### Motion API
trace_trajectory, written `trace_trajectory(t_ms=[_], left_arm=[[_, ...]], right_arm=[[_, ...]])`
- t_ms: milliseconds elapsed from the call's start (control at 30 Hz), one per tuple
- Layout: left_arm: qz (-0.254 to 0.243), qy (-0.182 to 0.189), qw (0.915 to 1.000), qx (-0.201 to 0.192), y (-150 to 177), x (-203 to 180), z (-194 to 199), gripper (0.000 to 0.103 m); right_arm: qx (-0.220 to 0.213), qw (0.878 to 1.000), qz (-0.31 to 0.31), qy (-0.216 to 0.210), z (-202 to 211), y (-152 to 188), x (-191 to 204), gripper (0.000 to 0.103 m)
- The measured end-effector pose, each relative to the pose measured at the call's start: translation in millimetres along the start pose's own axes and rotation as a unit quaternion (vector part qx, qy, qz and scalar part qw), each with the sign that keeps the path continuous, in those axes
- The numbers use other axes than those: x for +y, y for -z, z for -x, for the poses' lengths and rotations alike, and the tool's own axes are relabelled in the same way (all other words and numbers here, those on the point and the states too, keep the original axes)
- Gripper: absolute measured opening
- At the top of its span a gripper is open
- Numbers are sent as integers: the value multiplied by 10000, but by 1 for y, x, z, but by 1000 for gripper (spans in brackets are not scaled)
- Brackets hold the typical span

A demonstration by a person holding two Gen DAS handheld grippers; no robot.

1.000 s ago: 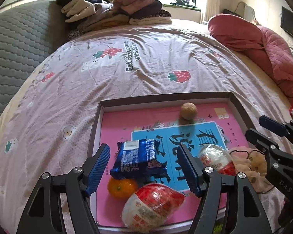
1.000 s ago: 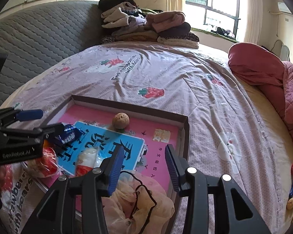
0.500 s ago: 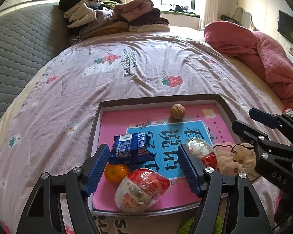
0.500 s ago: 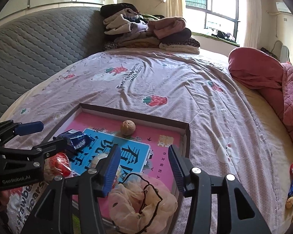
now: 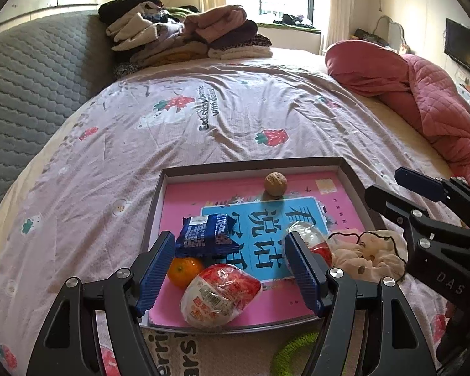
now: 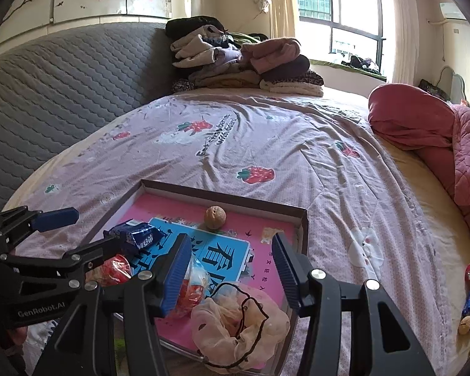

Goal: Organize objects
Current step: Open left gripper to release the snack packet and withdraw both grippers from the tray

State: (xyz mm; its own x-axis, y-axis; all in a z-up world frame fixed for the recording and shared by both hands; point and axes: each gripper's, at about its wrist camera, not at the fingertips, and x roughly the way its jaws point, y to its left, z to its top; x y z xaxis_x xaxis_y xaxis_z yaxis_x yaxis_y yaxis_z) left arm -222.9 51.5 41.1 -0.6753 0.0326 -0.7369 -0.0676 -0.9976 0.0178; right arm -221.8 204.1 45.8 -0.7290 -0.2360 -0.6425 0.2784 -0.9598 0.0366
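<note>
- left gripper: jaws spread wide, nothing between the blue ribbed pads. Black linkage arms run from the frame's lower corners up to the pads; body roughly level, fingers pointing forward.
- right gripper: also wide open, pads empty, same forward-pointing pose.
- Relative pose: the two sit side by side, near each other but apart. Each shows in the other's camera from the side, fingers parted.
- Holding hands: probably just below frame; a sliver at the right view's lower-left edge might be skin, too blurred to confirm.
</note>
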Motion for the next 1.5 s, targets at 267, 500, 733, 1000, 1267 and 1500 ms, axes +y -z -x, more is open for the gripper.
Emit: trace_trajectory(t_ms=[267,500,733,1000,1267,1500], left_arm=[[-26,-57,9999,-103,1,-4,16,74],[-48,-48,9999,-149,11,-6,28,74],[-55,-168,9994,-311,26,-7,47,74],[-5,-288,9984,-490,41,-6,71,75],[-5,-206,9986,-495,54,-11,84,75],[2,-189,9988,-462,61,-13,90,75]], right_arm=[[-220,9997,-37,-46,20,-7,-3,58],[-182,9998,-46,-116,33,-4,0,59],[-333,9994,82,-109,55,-2,10,59],[-466,9984,290,131,72,7,25,59],[-442,9986,253,115,83,25,31,59],[-513,9983,235,114,97,34,32,59]])
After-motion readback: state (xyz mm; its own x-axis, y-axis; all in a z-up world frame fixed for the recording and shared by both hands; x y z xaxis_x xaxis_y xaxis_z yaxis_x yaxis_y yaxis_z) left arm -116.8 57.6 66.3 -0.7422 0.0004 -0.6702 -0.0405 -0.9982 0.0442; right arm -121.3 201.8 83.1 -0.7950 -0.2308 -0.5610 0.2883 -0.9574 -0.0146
